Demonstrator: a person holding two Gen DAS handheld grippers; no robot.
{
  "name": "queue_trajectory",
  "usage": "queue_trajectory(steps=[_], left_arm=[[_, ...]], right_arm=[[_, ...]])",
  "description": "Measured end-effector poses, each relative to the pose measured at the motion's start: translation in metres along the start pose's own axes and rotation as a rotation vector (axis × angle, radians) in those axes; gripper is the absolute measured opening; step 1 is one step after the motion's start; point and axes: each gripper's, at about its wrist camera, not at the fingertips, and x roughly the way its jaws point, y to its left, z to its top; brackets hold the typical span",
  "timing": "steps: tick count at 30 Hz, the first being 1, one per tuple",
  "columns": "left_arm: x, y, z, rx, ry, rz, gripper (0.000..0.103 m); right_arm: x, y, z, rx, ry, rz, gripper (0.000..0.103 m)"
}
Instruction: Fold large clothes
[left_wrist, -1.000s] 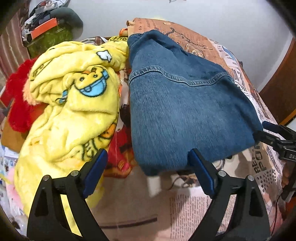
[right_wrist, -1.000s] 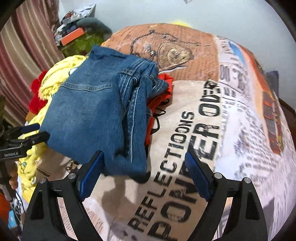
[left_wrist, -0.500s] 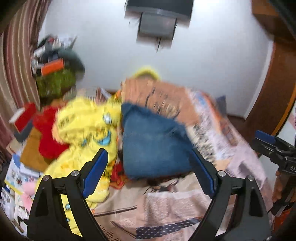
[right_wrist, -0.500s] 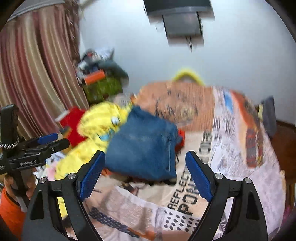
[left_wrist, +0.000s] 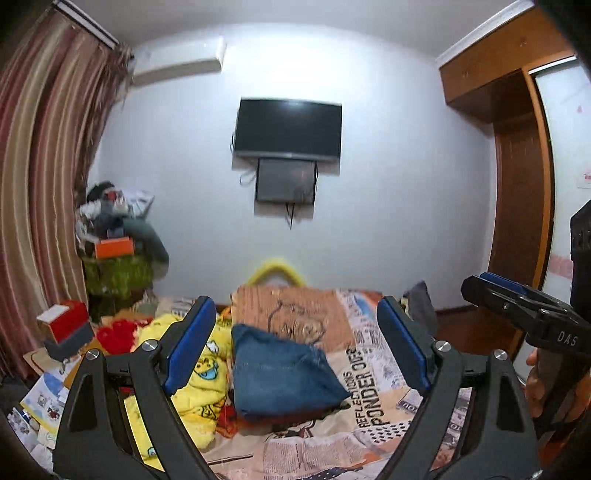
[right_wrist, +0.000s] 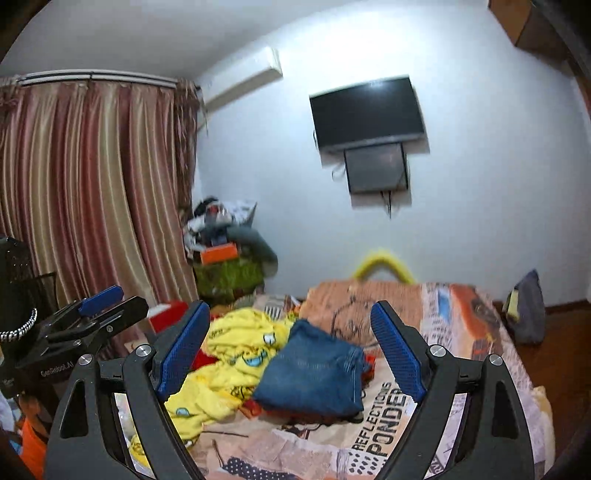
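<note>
A folded blue denim garment (left_wrist: 280, 373) lies on the bed, resting on a red item; it also shows in the right wrist view (right_wrist: 314, 373). My left gripper (left_wrist: 297, 350) is open and empty, held well back from and above the denim. My right gripper (right_wrist: 291, 354) is open and empty, also well back. Each gripper shows at the edge of the other's view: the right one (left_wrist: 517, 306) and the left one (right_wrist: 92, 314).
A yellow cartoon blanket (left_wrist: 195, 369) is heaped left of the denim on the newspaper-print bedspread (left_wrist: 373, 384). Red clothes (left_wrist: 114, 334) and boxes sit at the left by the striped curtain (right_wrist: 92, 192). A TV (left_wrist: 288, 129) hangs on the far wall. A wooden wardrobe (left_wrist: 517, 166) stands at the right.
Both grippers have pulled back and up from the folded denim, which now looks small and far. Both stay open and empty.
</note>
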Motion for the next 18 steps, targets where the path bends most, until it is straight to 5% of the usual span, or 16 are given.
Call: queue_trajectory(steps=[7,12,18], left_arm=[[-0.026,-0.012,-0.007,0.034,-0.062,0.038,0.089],[-0.026,-0.016,-0.015,0.046,-0.055,0.075,0.102],[-0.019,-0.013,-0.021,0.03,-0.021,0.072,0.102]], right_arm=[[-0.015,0.011,-0.009,-0.027,-0.063,-0.049,0.087],[-0.012,0.011,-0.015,-0.037,-0.064,-0.102,0.103],[-0.007,0.011,-0.015,-0.063,-0.043,-0.163,0.103]])
